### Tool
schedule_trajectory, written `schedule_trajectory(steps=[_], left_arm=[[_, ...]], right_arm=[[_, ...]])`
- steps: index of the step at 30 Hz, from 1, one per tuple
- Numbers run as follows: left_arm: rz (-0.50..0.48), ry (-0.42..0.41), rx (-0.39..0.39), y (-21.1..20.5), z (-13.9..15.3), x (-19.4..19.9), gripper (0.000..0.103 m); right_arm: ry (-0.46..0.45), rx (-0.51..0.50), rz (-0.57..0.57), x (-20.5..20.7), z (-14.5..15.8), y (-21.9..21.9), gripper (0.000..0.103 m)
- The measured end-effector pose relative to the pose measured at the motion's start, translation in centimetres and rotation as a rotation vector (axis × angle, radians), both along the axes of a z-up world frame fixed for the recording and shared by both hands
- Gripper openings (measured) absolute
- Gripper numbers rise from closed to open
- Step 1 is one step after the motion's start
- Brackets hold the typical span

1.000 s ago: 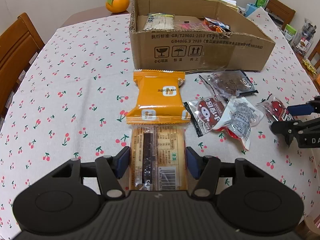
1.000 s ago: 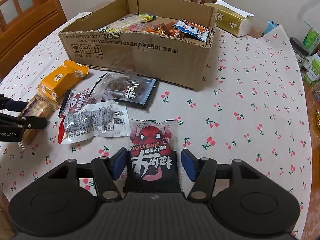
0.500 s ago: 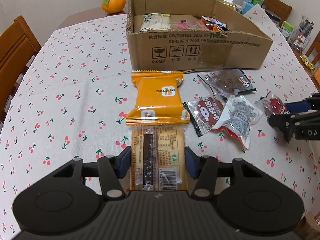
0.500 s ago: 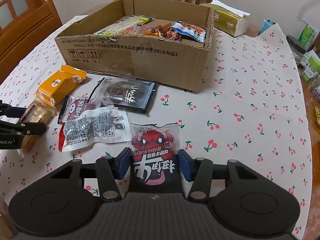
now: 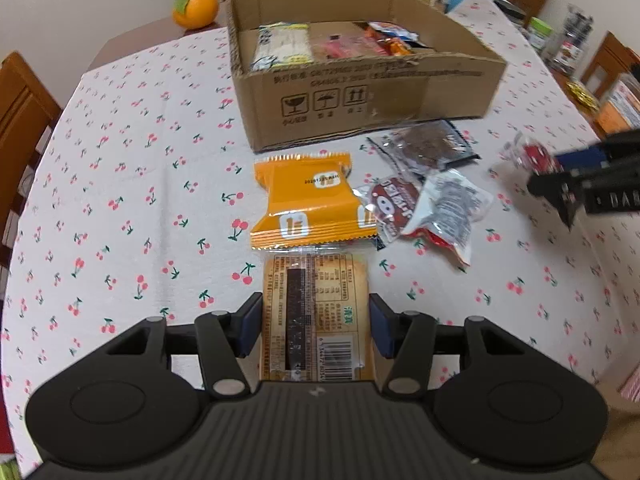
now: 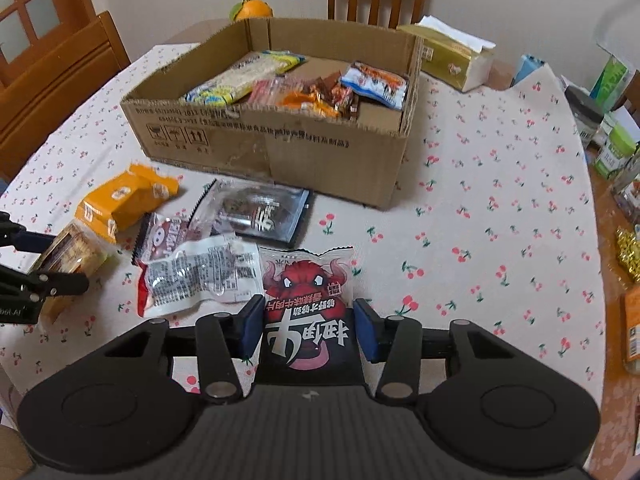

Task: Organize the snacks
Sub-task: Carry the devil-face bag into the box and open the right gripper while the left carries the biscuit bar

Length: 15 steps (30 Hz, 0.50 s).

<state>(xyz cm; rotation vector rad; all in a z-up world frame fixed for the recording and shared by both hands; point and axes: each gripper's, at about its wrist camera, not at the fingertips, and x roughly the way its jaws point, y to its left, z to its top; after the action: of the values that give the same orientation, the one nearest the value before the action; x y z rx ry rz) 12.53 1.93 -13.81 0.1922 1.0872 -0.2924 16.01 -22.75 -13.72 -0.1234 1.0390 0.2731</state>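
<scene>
Snacks [image 6: 304, 88] inside cardboard box [image 6: 280, 152]

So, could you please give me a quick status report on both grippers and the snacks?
Left gripper shut on cracker pack. Right gripper shut on red bull packet. Four snacks loose before cardboard box; path to it open.

L gripper [image 5: 315, 330] fingers clamp tan biscuit pack [image 5: 316, 320] w/ orange pack [image 5: 310, 200] beyond.

Even indoor light; fisheye-bent edges (dark corners), slight motion blur
</scene>
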Motion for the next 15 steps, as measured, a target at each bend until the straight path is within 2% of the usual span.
schedule_trajectory(steps=[15], left_arm=[[-0.130,0.006,-0.002,0.2,4.5,-1.9,0.054]], right_arm=[[-0.117,0.016,0.066,1.9,5.6,0.2,0.053]])
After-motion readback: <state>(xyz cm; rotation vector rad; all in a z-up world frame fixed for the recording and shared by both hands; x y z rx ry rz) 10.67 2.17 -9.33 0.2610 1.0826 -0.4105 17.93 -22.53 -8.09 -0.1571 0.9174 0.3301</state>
